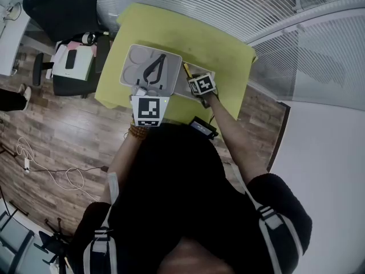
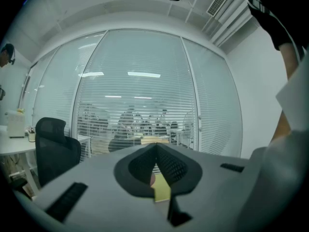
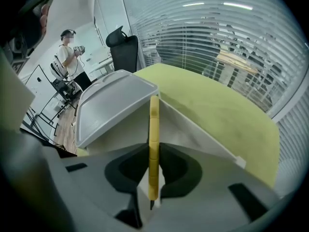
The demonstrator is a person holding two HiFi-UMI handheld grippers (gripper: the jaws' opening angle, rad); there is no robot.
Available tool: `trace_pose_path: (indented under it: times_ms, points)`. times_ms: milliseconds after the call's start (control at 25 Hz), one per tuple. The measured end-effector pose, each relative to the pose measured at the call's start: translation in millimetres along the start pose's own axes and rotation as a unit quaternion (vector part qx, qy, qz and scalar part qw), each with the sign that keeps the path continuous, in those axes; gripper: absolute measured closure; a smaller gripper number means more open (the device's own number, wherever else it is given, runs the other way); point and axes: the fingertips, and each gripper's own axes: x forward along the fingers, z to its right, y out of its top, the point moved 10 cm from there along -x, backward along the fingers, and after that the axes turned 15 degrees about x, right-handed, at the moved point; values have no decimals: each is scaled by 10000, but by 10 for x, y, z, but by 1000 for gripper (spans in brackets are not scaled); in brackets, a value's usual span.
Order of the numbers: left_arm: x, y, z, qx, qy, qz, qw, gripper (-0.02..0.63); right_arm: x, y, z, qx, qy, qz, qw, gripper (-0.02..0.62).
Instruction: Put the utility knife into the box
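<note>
Lime-green tabletop point(image 1: 171, 33) beside slatted glass walls, carrying an open grey plastic box point(image 1: 132, 59).
Only the head view shows both grippers at the box's near edge and a black pliers-like tool point(image 1: 154, 68) lying in it. The left gripper point(image 2: 155, 151) view shows jaws pressed together on nothing, facing the blinds. The right gripper point(image 3: 153, 158) view shows jaws clamped on the slim yellow utility knife point(image 3: 154, 124), held over the box's wall.

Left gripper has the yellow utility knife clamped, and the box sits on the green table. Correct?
No: the right gripper is clamped on the yellow utility knife, as the right gripper view shows; the left gripper is shut on nothing. The box does sit on the green table.
</note>
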Motion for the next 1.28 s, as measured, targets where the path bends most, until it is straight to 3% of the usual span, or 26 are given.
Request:
trace_pose_path:
  times_ms: [1280]
  points:
    - [-24,-38,-6,-24,41,-70,10000,595,280,-50,-51,-93,-38,-760,9971,540]
